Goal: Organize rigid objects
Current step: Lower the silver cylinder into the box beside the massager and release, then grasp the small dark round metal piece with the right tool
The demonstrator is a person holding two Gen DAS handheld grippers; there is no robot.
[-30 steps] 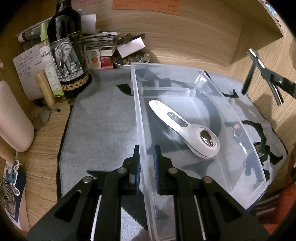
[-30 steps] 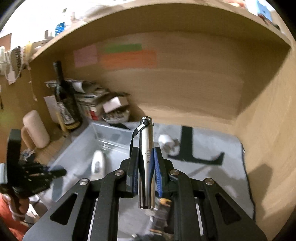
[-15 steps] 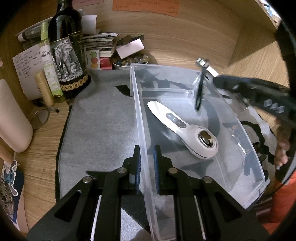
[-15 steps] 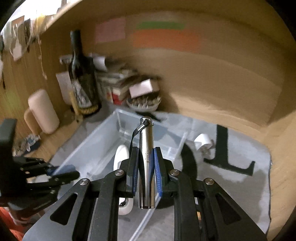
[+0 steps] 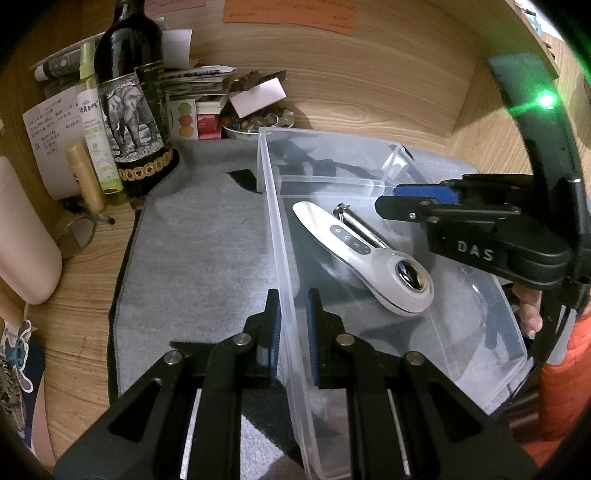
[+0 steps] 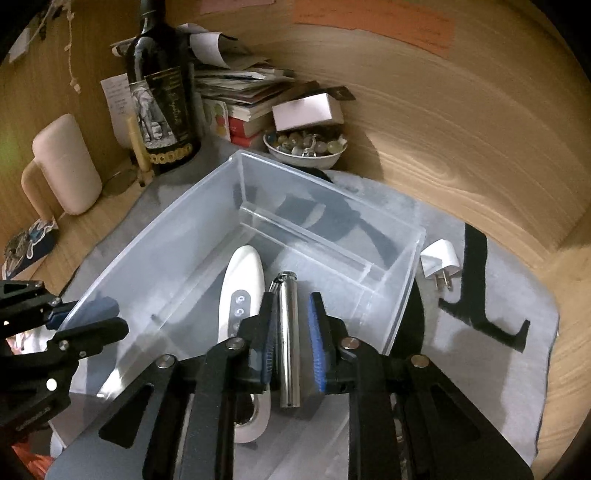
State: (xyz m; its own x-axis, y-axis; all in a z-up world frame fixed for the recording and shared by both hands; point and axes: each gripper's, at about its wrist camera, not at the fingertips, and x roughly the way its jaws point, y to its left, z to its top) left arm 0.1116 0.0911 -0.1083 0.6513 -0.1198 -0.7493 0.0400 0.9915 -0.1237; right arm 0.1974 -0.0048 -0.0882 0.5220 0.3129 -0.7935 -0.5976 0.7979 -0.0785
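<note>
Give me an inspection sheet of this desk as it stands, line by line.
Surface: grey mat on a wooden desk.
Job's things: clear bin on the mat holds a white handheld device and a metal cylinder lying side by side; white plug adapter on the mat outside the bin.
Clutter: wine bottle, bowl of beads, stacked books at the back.
Grippers: left claw straddles the bin's near wall, contact unclear; right claw open over the cylinder, not gripping it.
Cables: nothing seen.
Surroundings: wooden alcove walls with an orange paper note.
</note>
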